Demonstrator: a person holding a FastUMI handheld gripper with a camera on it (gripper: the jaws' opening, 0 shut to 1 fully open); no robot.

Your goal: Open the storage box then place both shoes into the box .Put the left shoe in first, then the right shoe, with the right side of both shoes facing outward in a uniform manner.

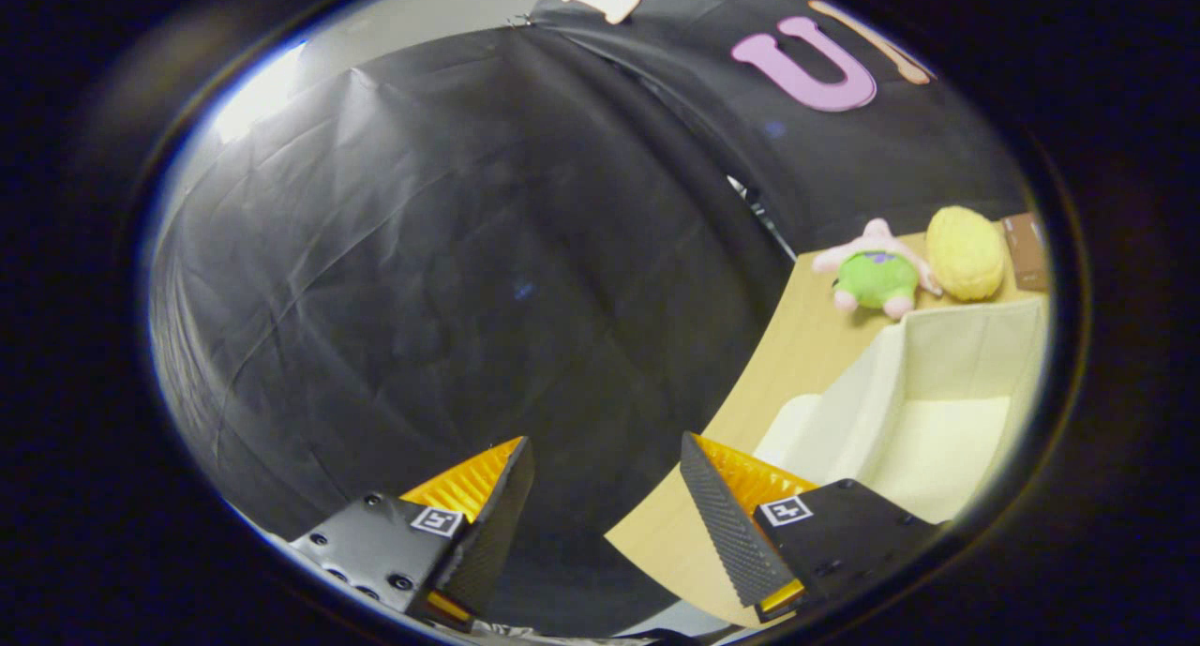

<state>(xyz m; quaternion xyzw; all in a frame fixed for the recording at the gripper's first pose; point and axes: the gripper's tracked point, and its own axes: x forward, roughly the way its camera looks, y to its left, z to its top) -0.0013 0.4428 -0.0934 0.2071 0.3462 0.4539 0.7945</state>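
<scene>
tilted off past the table edge toward the wall cloth, gripper spread and holding nothing; open box off to the right.

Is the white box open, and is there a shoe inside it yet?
Open: the storage box shows its pale inside walls and floor. No shoe lies in the part visible. The hand-held gripper is open, holding nothing.

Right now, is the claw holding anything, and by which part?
Nothing is held: the claw is open, its fingers apart with only black cloth wall between them.
</scene>
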